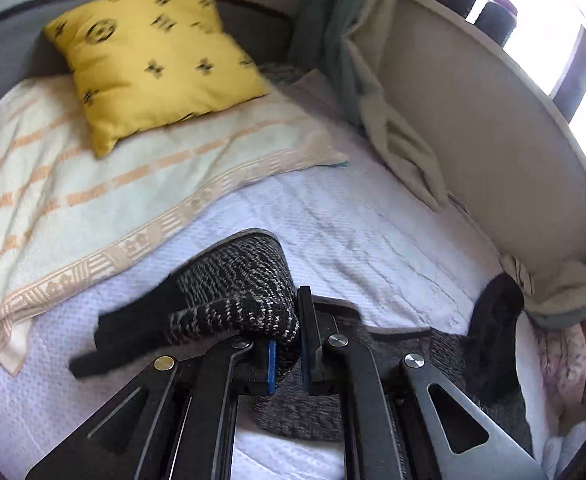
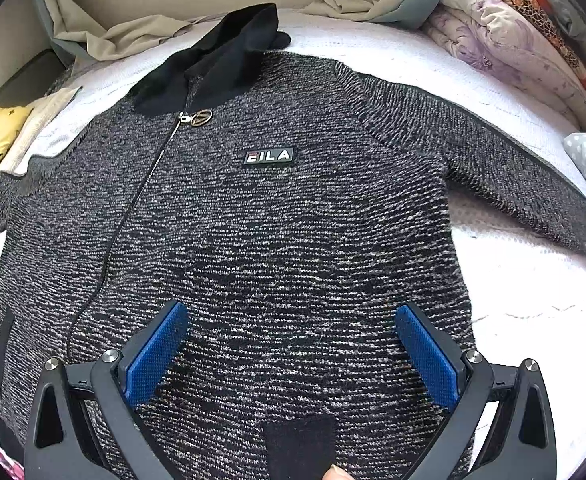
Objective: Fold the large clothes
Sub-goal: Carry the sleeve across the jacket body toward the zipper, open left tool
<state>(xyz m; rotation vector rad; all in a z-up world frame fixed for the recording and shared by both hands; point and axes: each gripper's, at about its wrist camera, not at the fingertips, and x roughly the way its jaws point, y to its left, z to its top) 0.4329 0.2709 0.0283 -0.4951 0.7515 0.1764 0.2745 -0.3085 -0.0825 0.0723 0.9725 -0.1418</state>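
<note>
A dark grey knit zip jacket (image 2: 277, 240) with a black collar (image 2: 221, 60) and a FILA badge (image 2: 269, 156) lies front-up and spread flat on a white bedspread (image 2: 525, 280). My right gripper (image 2: 291, 344) is open wide, hovering over the lower front of the jacket and holding nothing. My left gripper (image 1: 289, 356) is shut on the jacket's sleeve (image 1: 237, 288), whose black cuff (image 1: 125, 332) hangs to the left, lifted above the bed. The rest of the jacket shows in the left wrist view (image 1: 453, 360) under and right of the fingers.
A yellow patterned cushion (image 1: 153, 64) rests on a cream and orange towel (image 1: 93, 184) at the head of the bed. A pale wall panel (image 1: 493, 128) and loose beige cloth (image 1: 405, 148) run along the far side. Folded floral bedding (image 2: 513, 40) lies beyond the jacket's right sleeve.
</note>
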